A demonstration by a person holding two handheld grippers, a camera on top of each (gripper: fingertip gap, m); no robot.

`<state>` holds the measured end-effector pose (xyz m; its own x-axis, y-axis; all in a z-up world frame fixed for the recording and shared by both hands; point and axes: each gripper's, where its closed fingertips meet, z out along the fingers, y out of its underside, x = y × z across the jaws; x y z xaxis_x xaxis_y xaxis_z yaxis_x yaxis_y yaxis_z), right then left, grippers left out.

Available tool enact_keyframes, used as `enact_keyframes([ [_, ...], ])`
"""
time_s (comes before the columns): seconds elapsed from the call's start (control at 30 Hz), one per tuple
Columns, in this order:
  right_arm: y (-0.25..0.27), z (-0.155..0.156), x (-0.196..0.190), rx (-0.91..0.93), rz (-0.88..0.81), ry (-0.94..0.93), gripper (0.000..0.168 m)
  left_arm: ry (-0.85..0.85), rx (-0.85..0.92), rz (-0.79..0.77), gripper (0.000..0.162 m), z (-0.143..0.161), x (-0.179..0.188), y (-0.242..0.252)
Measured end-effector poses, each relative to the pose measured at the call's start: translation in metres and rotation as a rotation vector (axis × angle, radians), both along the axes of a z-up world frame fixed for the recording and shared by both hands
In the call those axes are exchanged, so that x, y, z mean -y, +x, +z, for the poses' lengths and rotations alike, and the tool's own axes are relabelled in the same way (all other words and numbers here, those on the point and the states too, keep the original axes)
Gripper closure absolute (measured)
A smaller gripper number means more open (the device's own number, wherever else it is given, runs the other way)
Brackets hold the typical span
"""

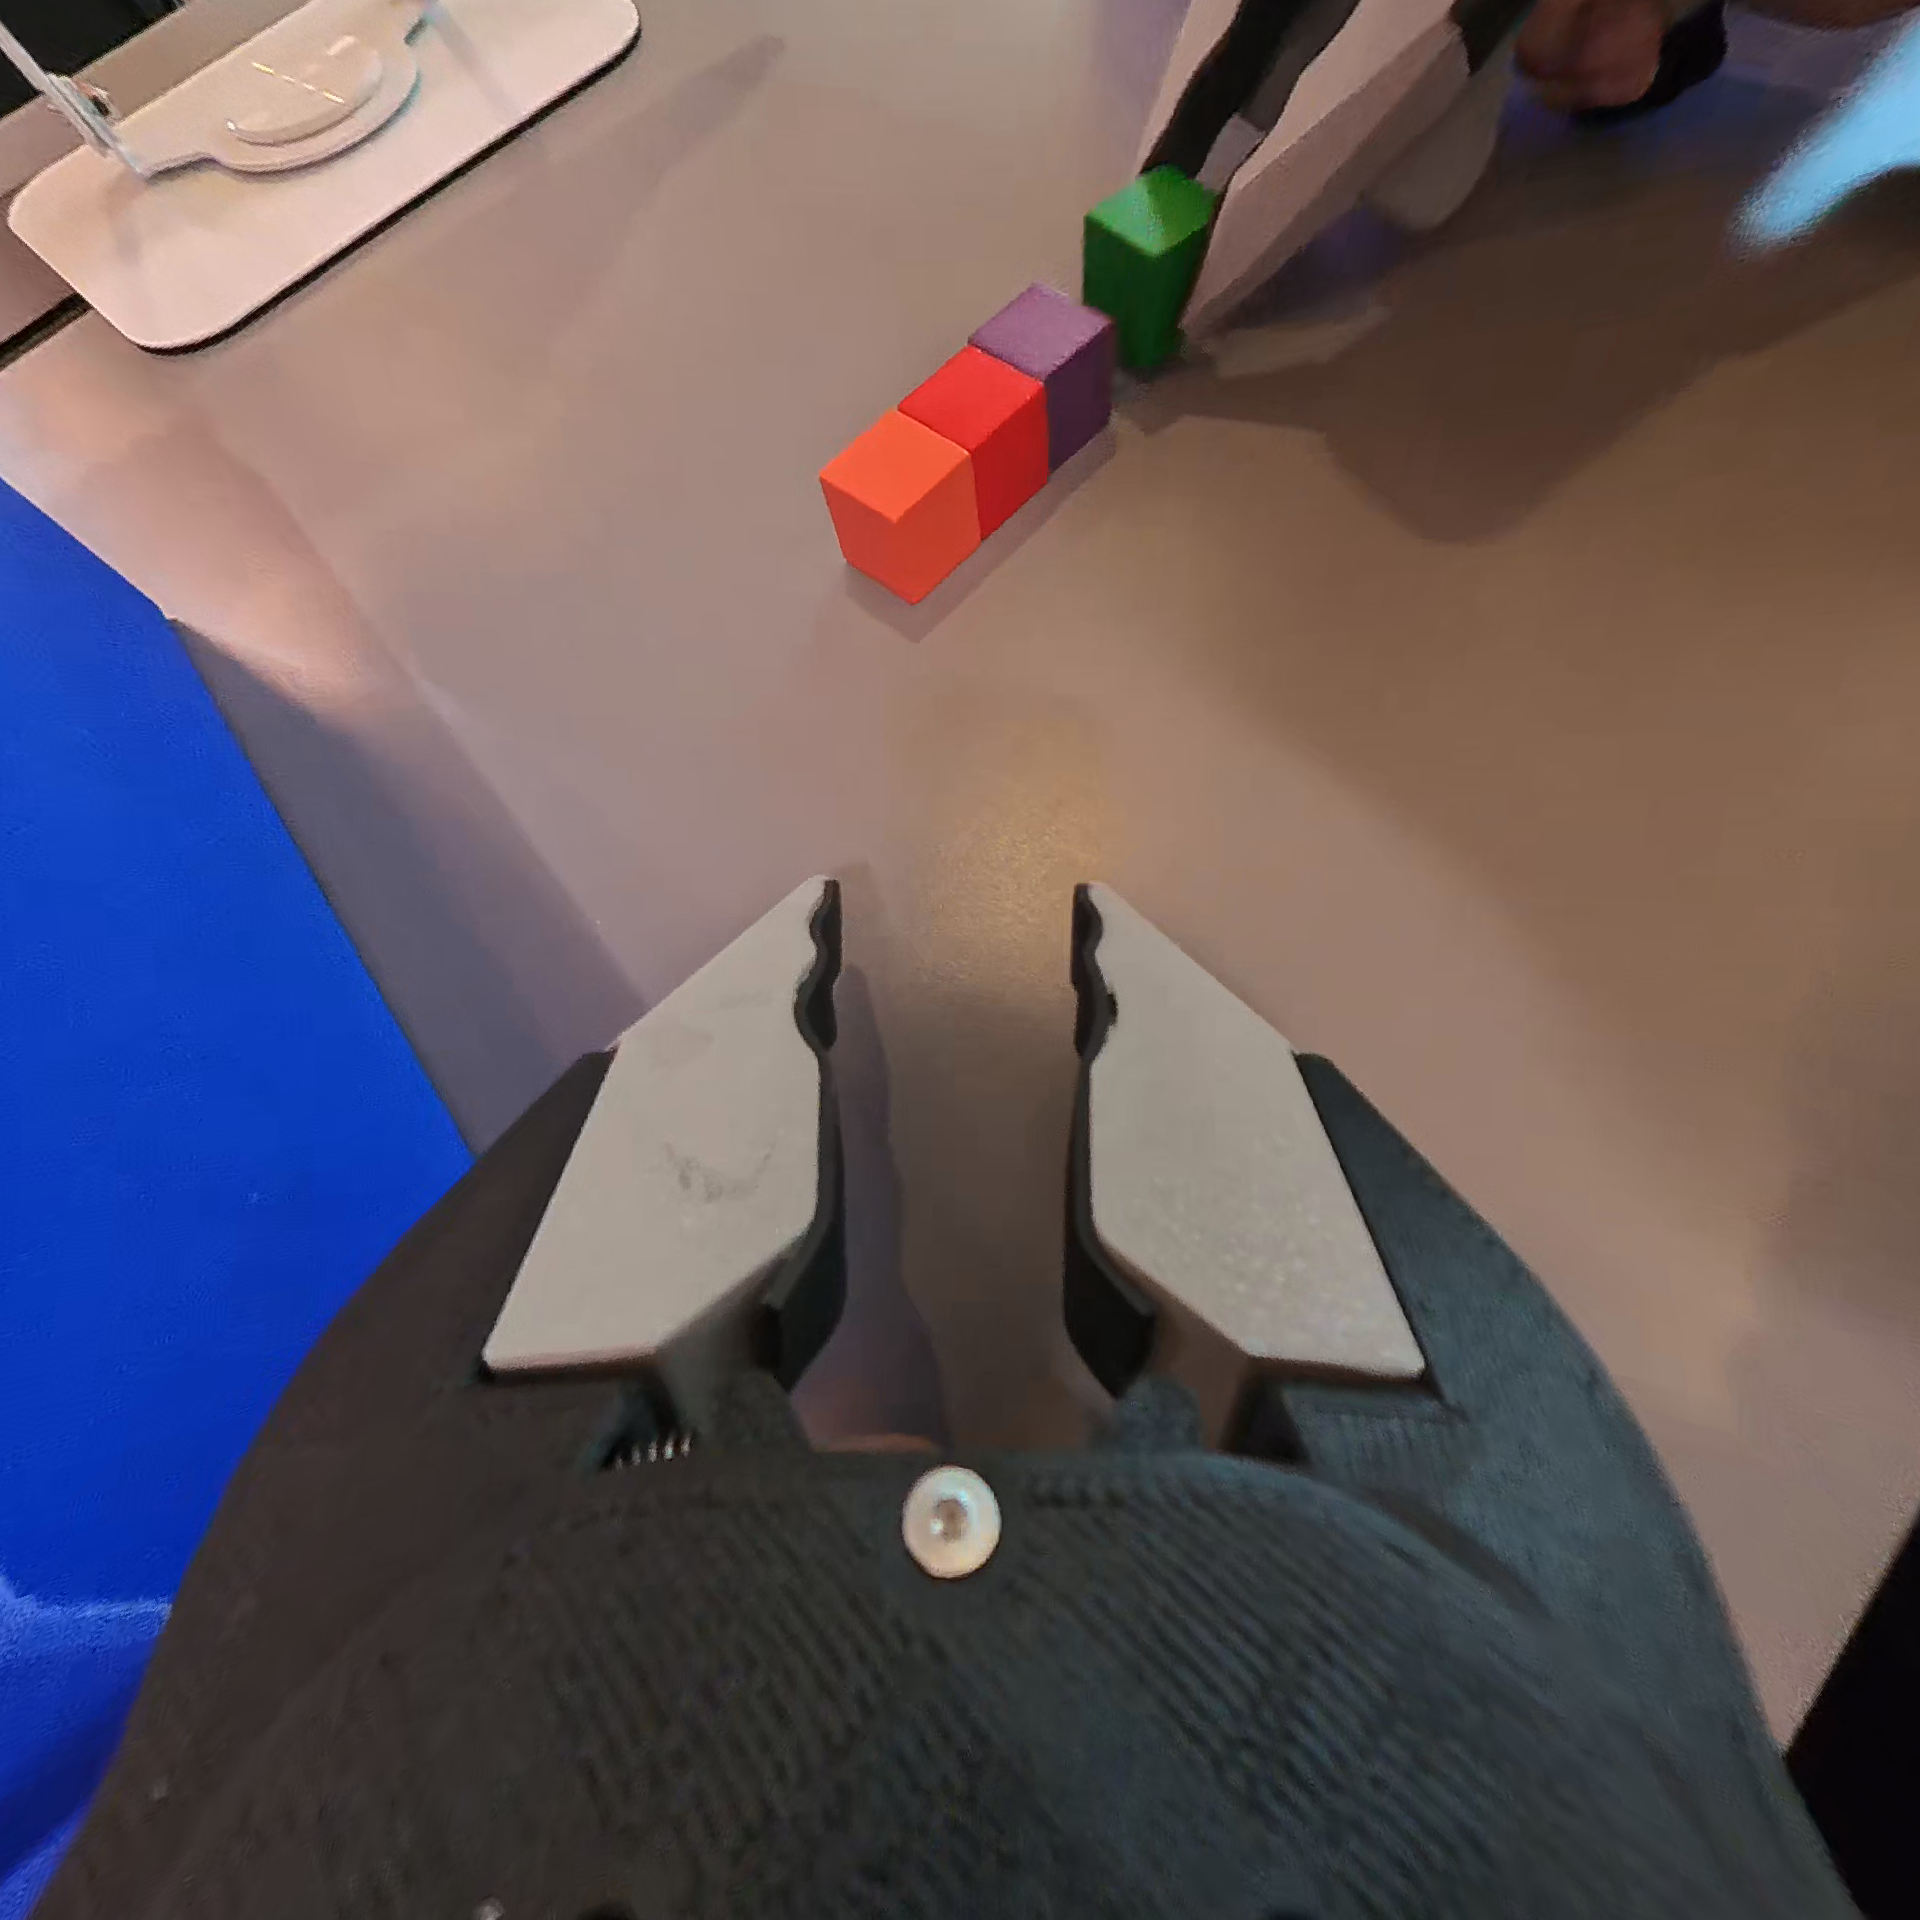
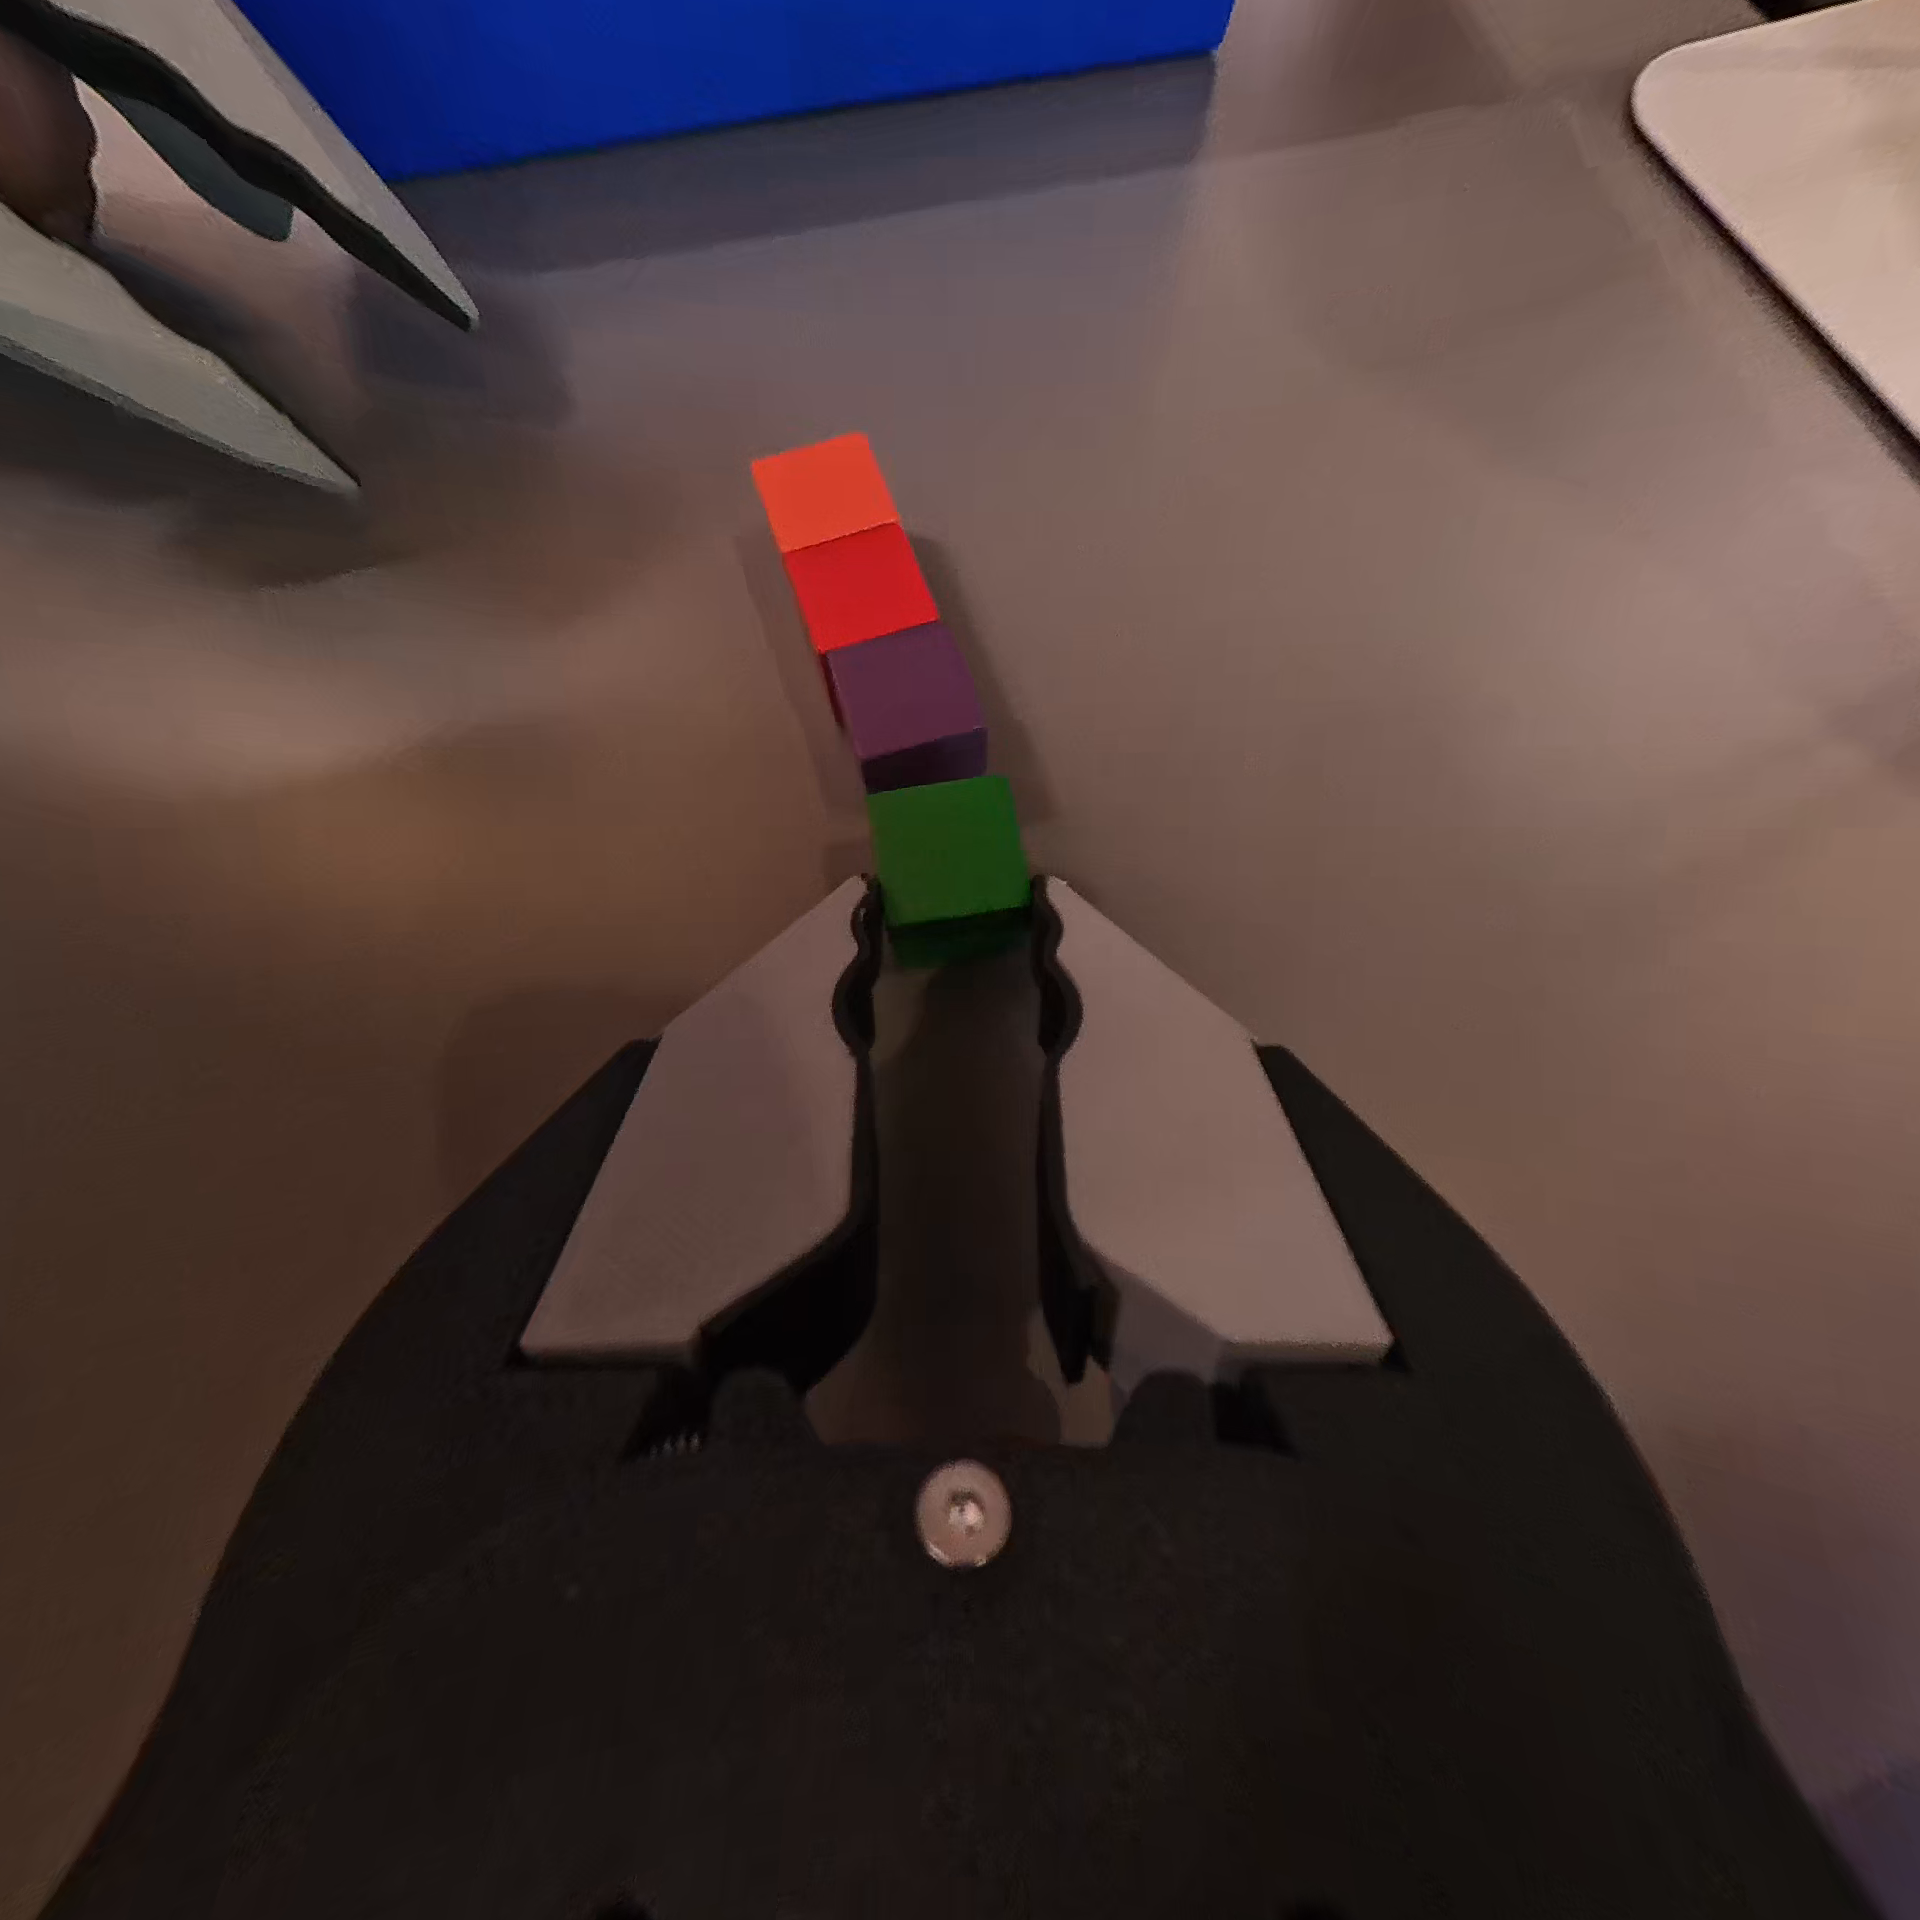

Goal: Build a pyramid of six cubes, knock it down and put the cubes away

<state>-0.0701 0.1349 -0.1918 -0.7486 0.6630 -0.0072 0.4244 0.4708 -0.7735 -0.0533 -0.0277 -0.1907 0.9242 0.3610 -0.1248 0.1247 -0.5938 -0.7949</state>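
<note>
An orange cube [image 1: 899, 509], a red cube [image 1: 977, 436] and a purple cube [image 1: 1049, 358] stand touching in a row on the grey-brown table [image 1: 1351, 779]. My right gripper [image 2: 951, 894] is shut on a green cube [image 2: 945, 847] at its near edge and holds it at the row's end, against the purple cube [image 2: 904, 691]. In the left wrist view the green cube [image 1: 1143, 260] stands higher than the row. My left gripper [image 1: 956, 904] is open and empty, above bare table, short of the orange cube. It also shows at the top left of the right wrist view [image 2: 410, 403].
A blue box [image 1: 156, 935] lies along the left of my left gripper and shows at the far side in the right wrist view [image 2: 727, 73]. A white pad [image 1: 312, 177] with a clear stand on it lies beyond. The table's edge [image 1: 1766, 1621] is at the right.
</note>
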Motion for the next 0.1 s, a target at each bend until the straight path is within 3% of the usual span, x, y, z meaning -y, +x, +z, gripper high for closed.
enact_keyframes([
  [0.03, 0.000, 0.005, -0.001, -0.011, -0.008, -0.017, 0.142, 0.000, -0.008, 0.004, 0.121, 0.000, 0.000, -0.001],
  [0.1, 0.000, 0.016, -0.001, -0.032, -0.012, -0.061, 0.143, -0.006, -0.037, 0.011, 0.122, 0.001, 0.001, -0.001],
])
